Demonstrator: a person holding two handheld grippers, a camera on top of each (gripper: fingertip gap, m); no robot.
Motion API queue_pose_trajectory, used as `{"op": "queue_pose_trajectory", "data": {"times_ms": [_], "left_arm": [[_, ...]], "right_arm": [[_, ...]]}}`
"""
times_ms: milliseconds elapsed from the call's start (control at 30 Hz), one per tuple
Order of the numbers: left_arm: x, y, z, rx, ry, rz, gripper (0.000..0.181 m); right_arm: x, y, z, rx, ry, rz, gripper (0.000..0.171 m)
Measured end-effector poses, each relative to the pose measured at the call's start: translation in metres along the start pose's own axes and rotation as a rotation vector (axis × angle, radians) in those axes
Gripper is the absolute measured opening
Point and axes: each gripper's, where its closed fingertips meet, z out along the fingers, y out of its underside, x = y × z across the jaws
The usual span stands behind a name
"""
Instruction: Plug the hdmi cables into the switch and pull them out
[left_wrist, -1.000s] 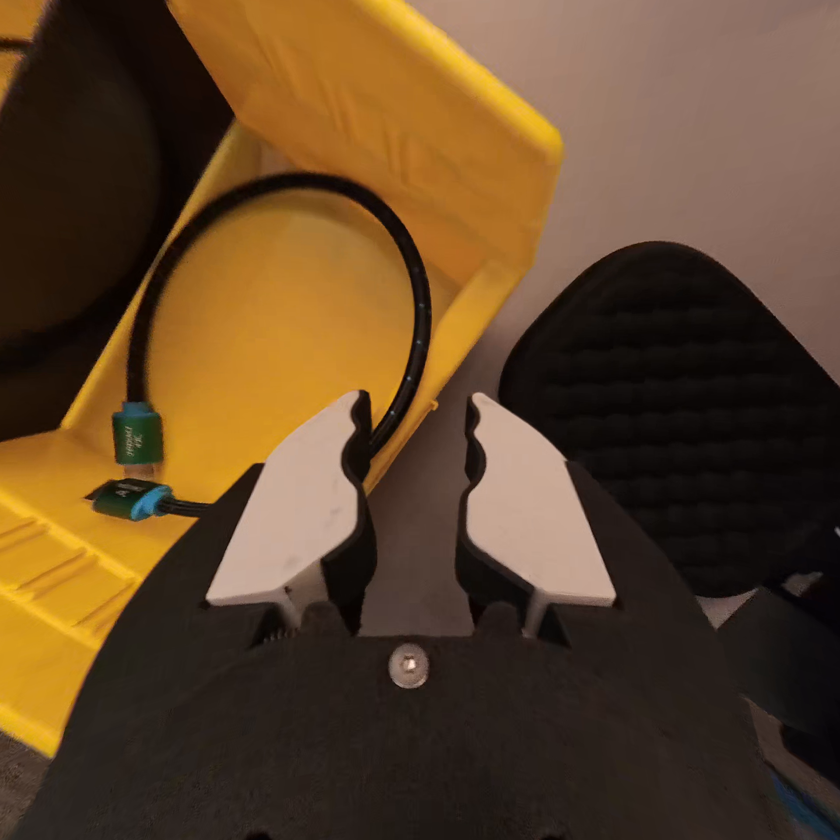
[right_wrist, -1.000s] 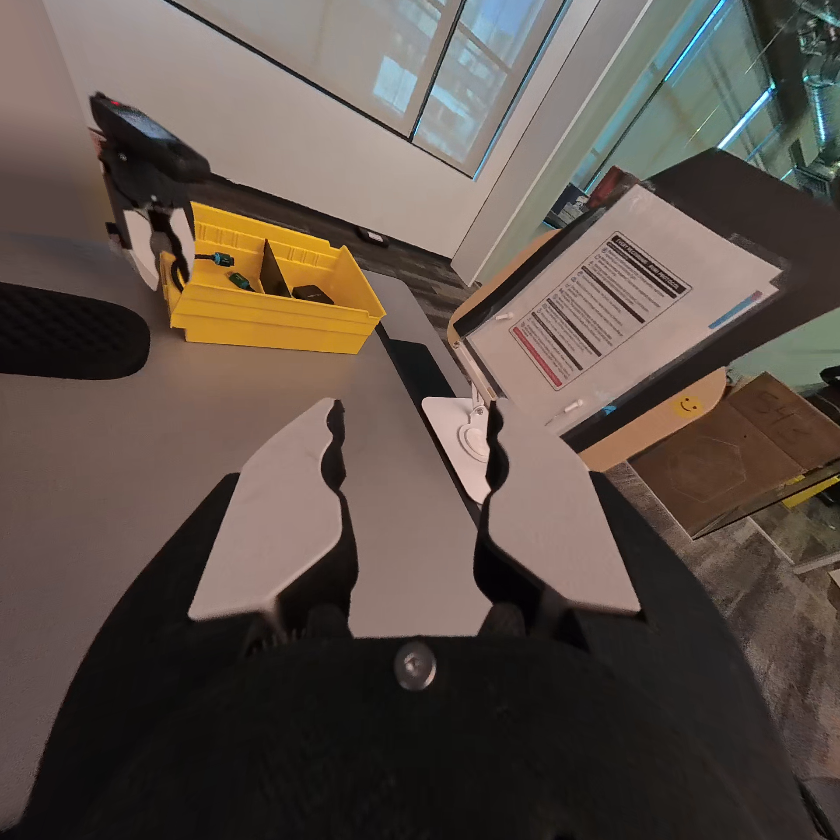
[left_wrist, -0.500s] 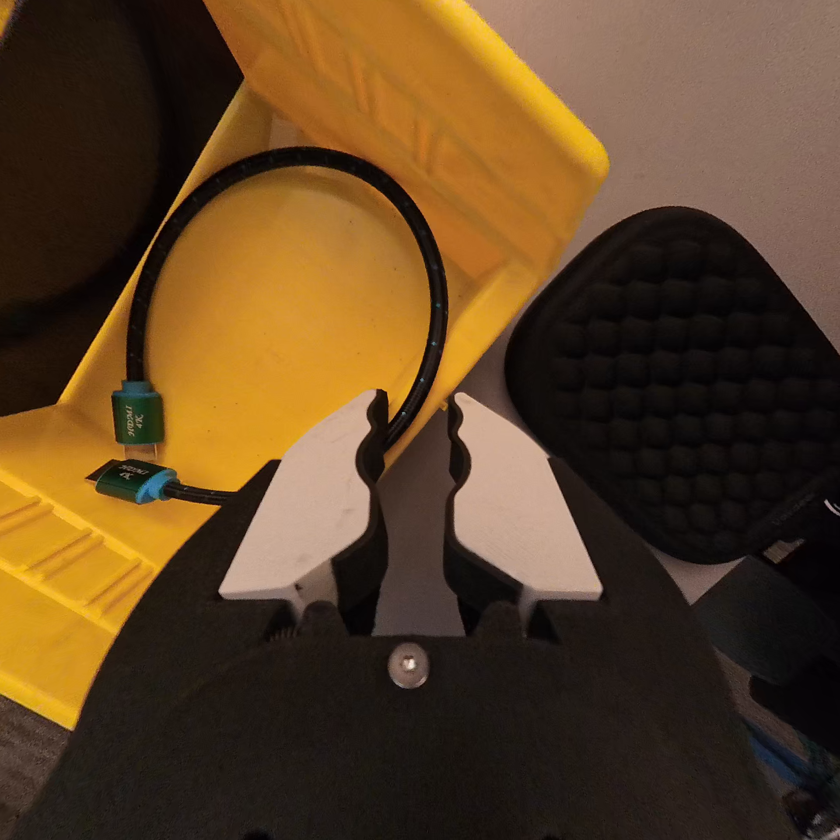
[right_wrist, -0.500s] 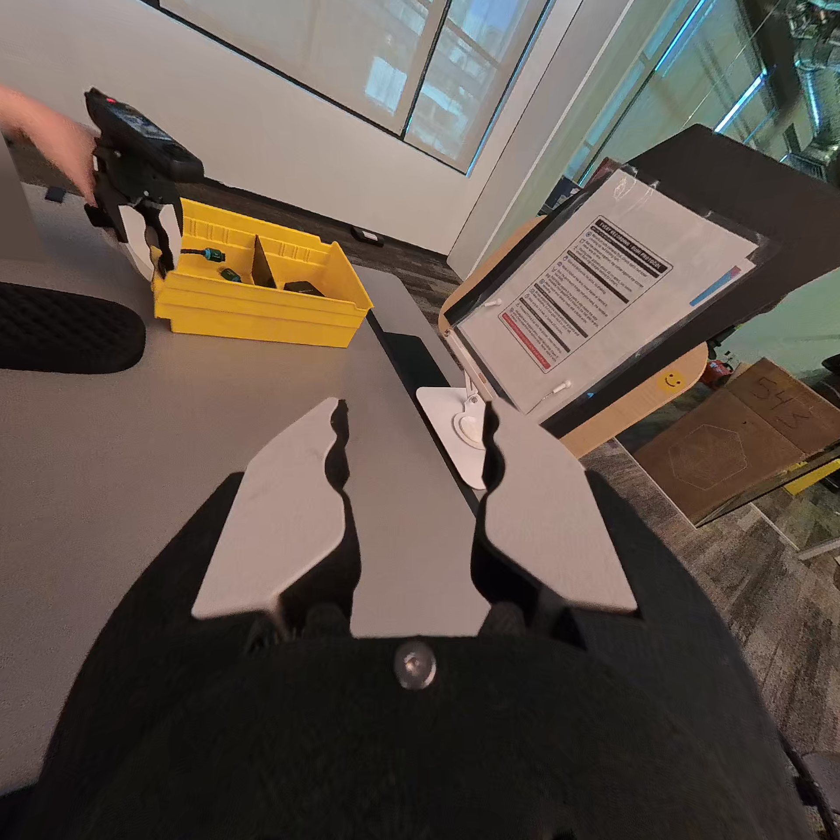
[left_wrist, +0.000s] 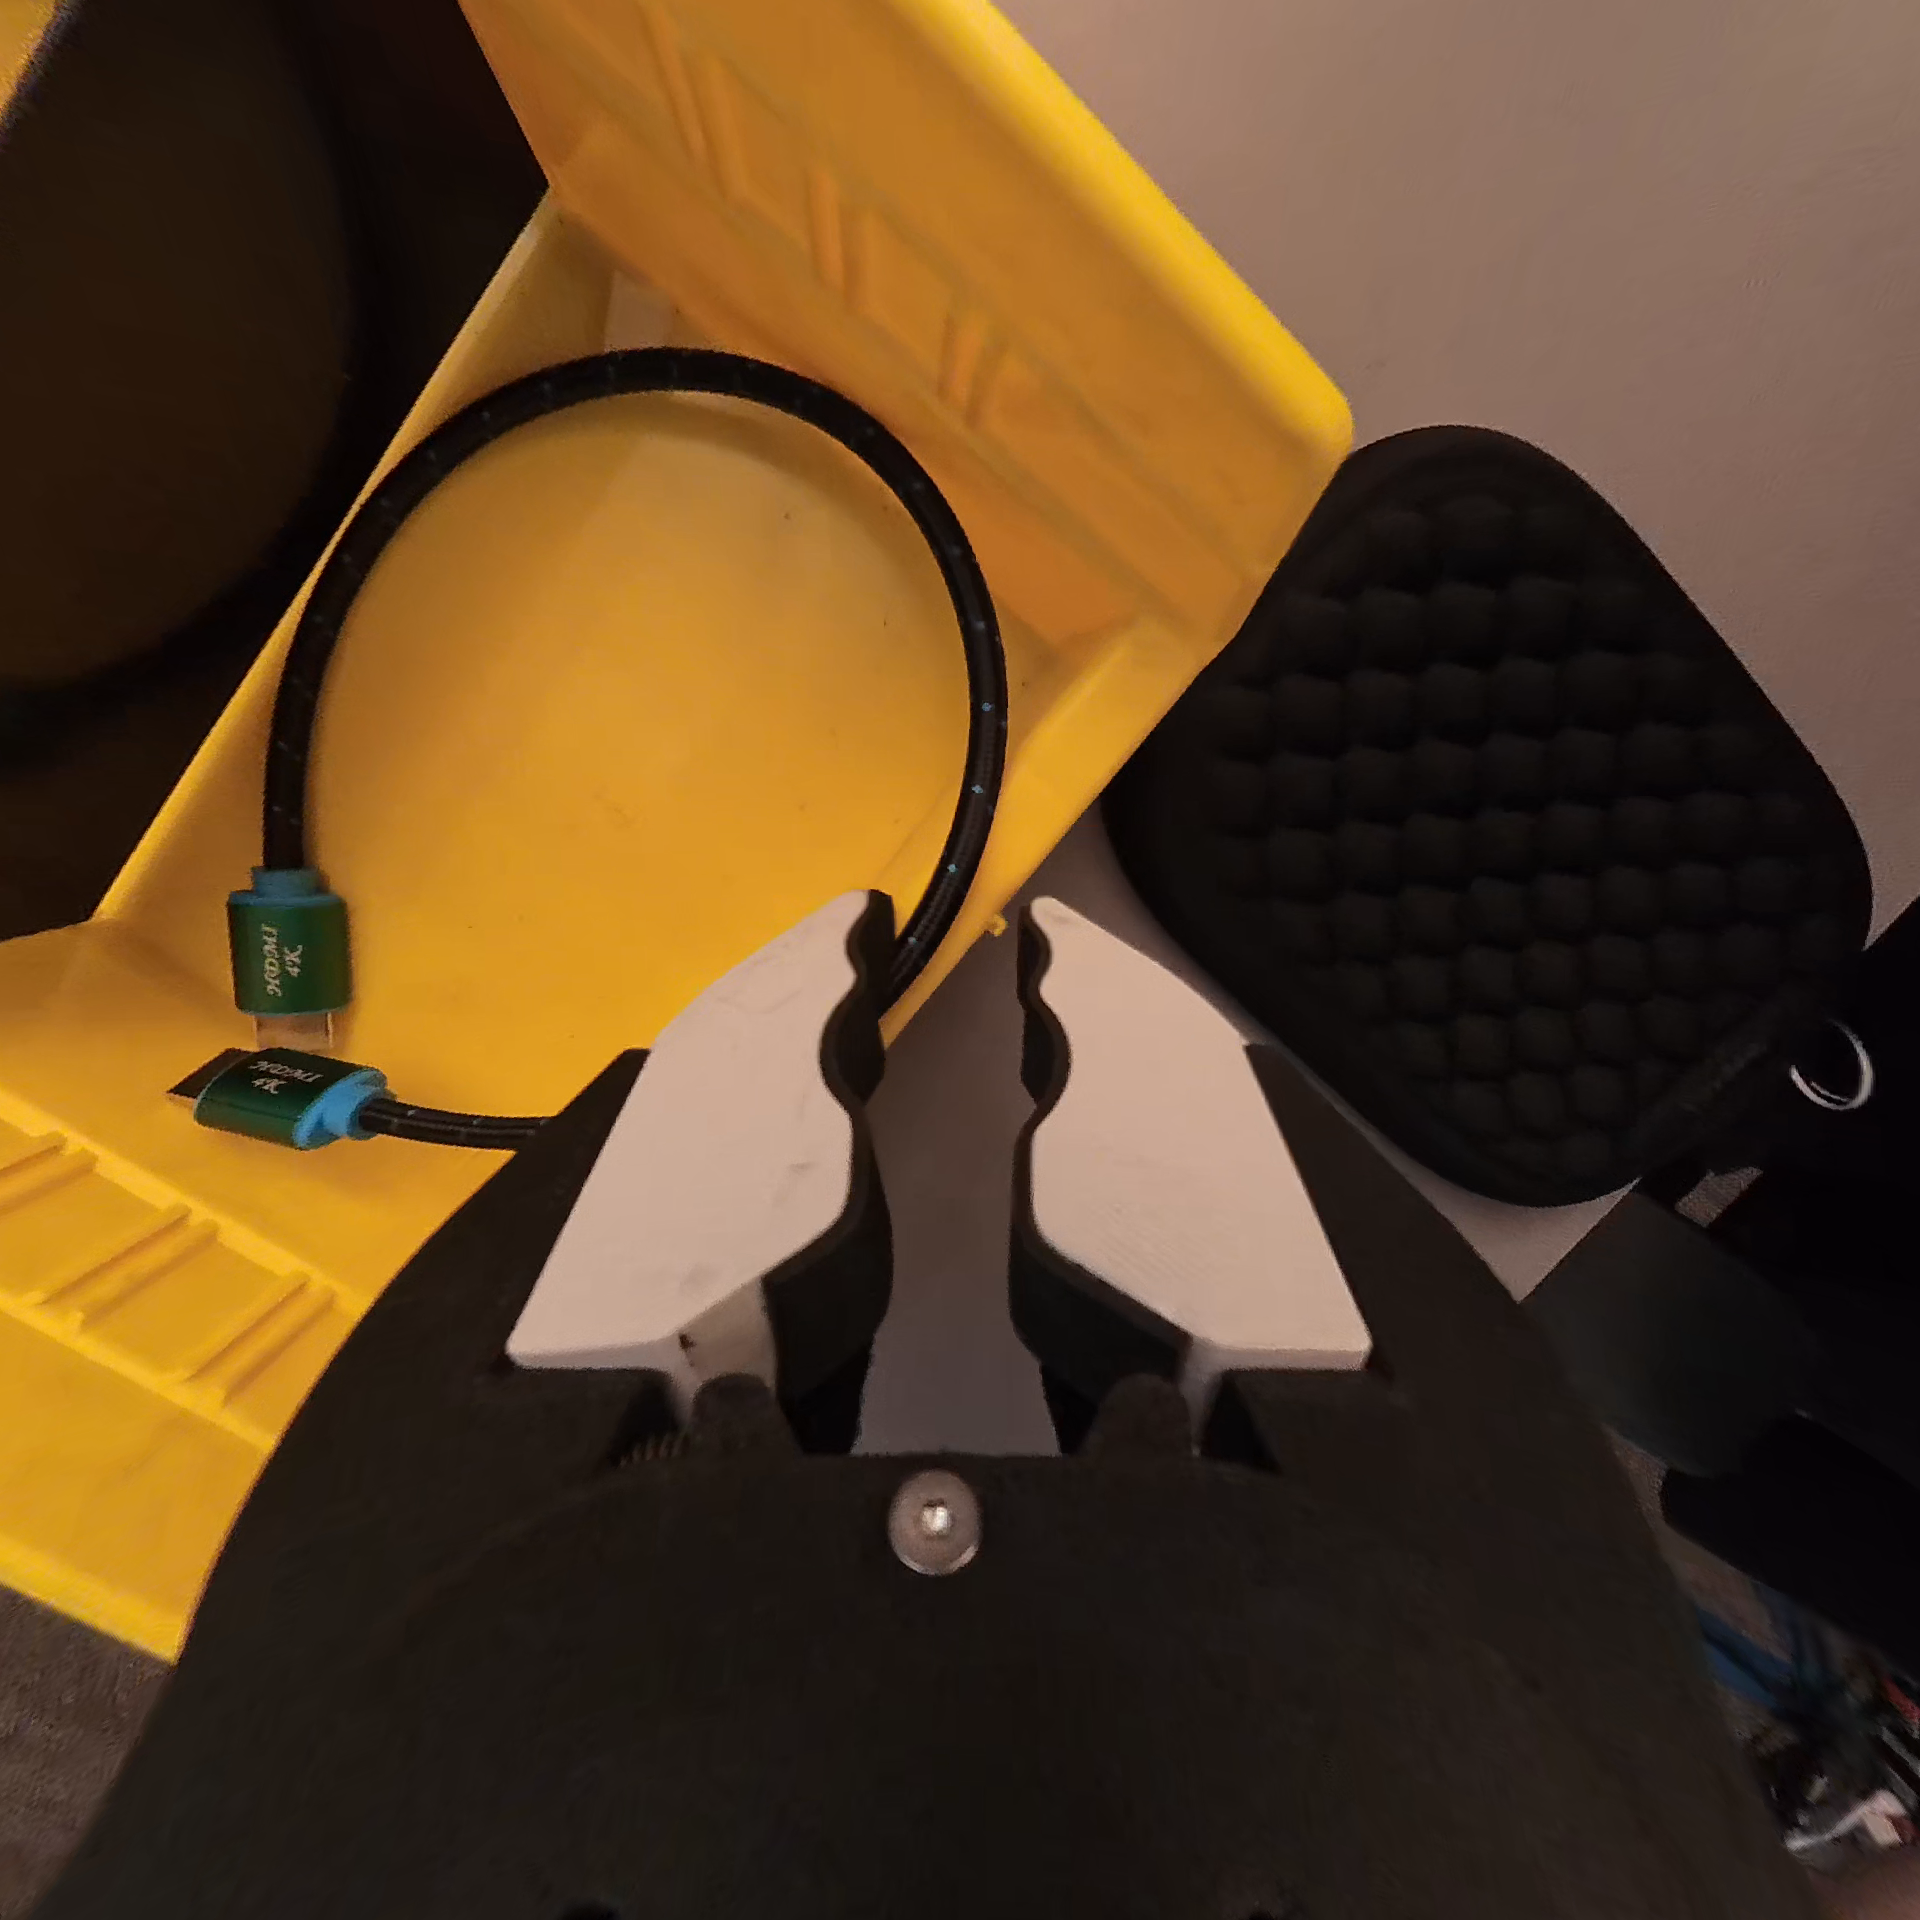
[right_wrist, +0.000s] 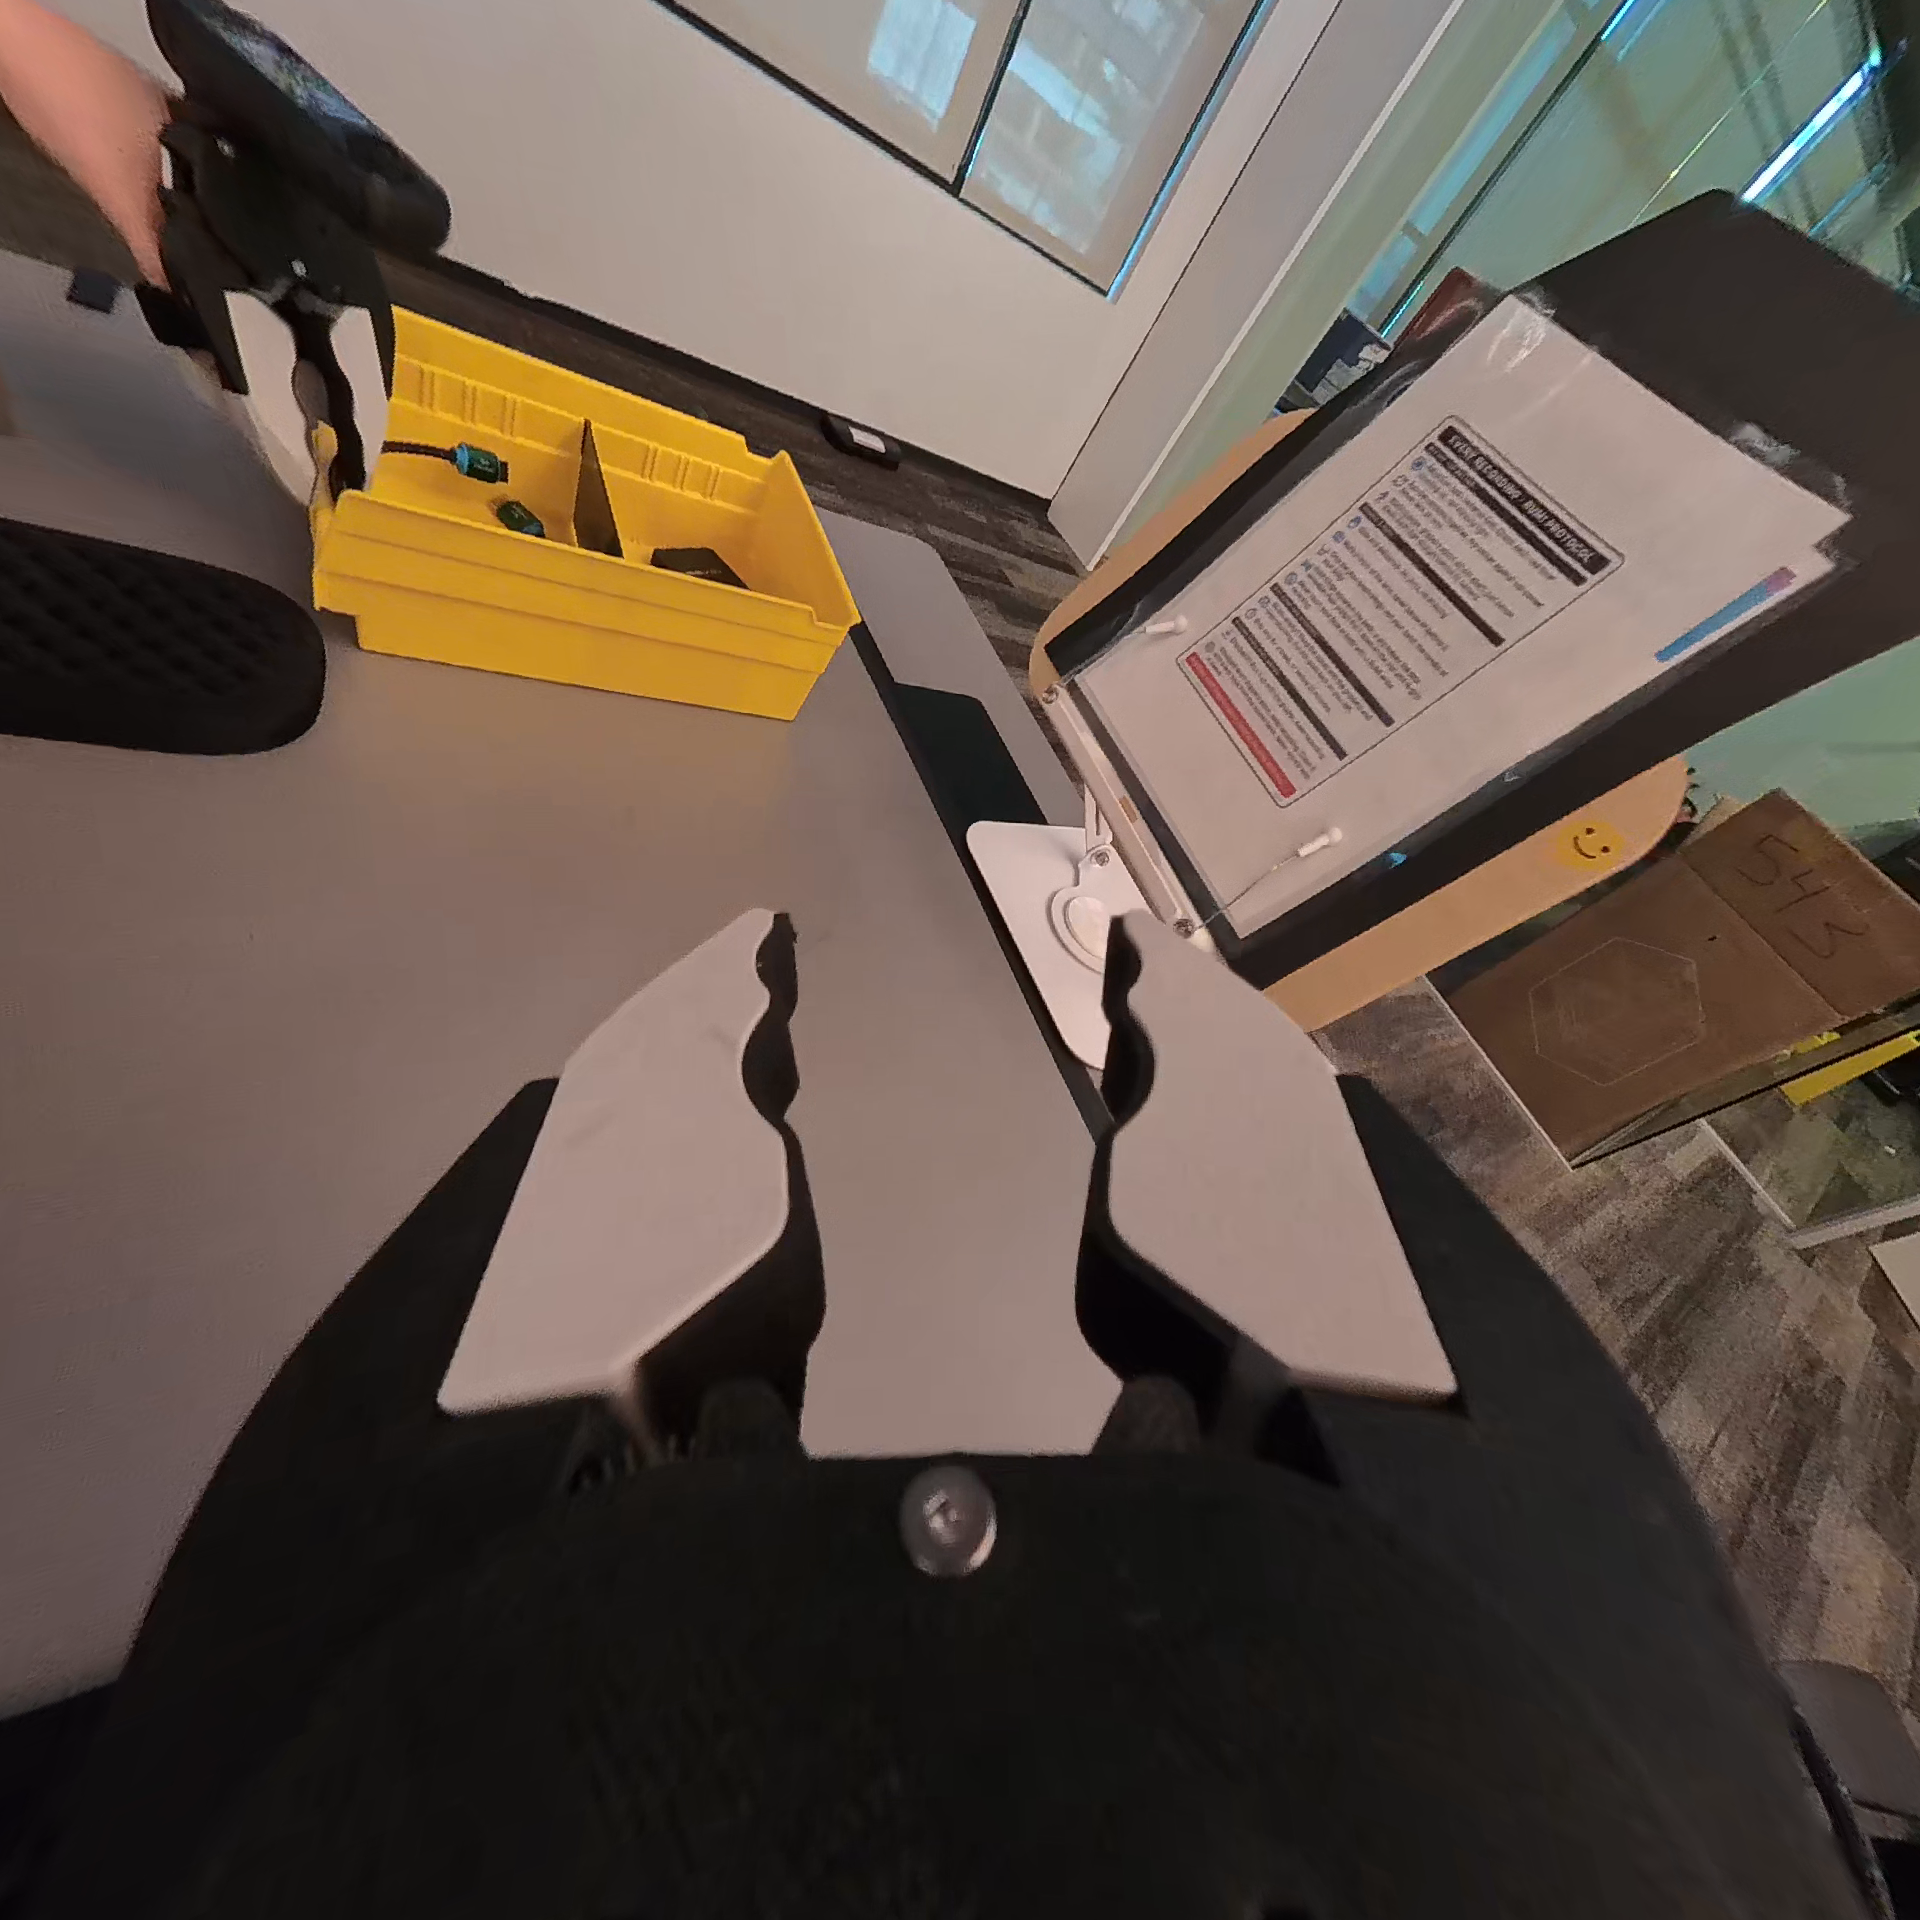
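Observation:
A short black braided HDMI cable (left_wrist: 977, 665) lies looped in the left compartment of a yellow bin (left_wrist: 935, 260). Its two green and blue plugs (left_wrist: 291, 956) rest near each other on the bin floor. My left gripper (left_wrist: 954, 914) is open with a narrow gap, at the bin's end wall. The cable passes under its left finger, and nothing sits between the jaws. In the right wrist view the left gripper (right_wrist: 330, 436) stands over the bin's (right_wrist: 582, 623) left end. A small black box (right_wrist: 698, 564) lies in the right compartment. My right gripper (right_wrist: 945, 930) is open and empty over the grey table (right_wrist: 520, 883).
A black dimpled foam pad (left_wrist: 1486, 810) lies beside the bin and shows at the left of the right wrist view (right_wrist: 135, 644). A tilted board with a printed sheet (right_wrist: 1403, 623) stands on a white base at the table's right edge. A person's hand (right_wrist: 83, 135) holds the left gripper. The left gripper's tips are roughly 50 centimetres from the right gripper's.
The left gripper's jaws have narrowed and it has shifted slightly along the bin's end wall. The right gripper has tilted, bringing the bin closer in its view. The cable has not moved.

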Motion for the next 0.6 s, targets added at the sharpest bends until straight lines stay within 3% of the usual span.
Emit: {"op": "queue_pose_trajectory", "data": {"times_ms": [67, 333, 500, 600], "left_arm": [[0.002, 0.0, -0.003, 0.008, 0.013, 0.006, 0.009], [-0.001, -0.009, -0.019, 0.052, -0.023, -0.013, 0.008], [-0.032, -0.071, -0.12, 0.329, -0.27, -0.068, 0.005], [-0.032, -0.12, -0.18, 0.388, -0.362, -0.038, 0.005]], "right_arm": [[-0.001, 0.002, 0.003, -0.012, -0.007, -0.003, 0.058], [-0.005, 0.005, 0.005, -0.037, -0.016, -0.022, 0.058], [-0.001, 0.001, 0.0, -0.004, -0.009, -0.006, 0.058], [0.0, -0.001, -0.001, 0.02, -0.013, 0.011, 0.057]]}}
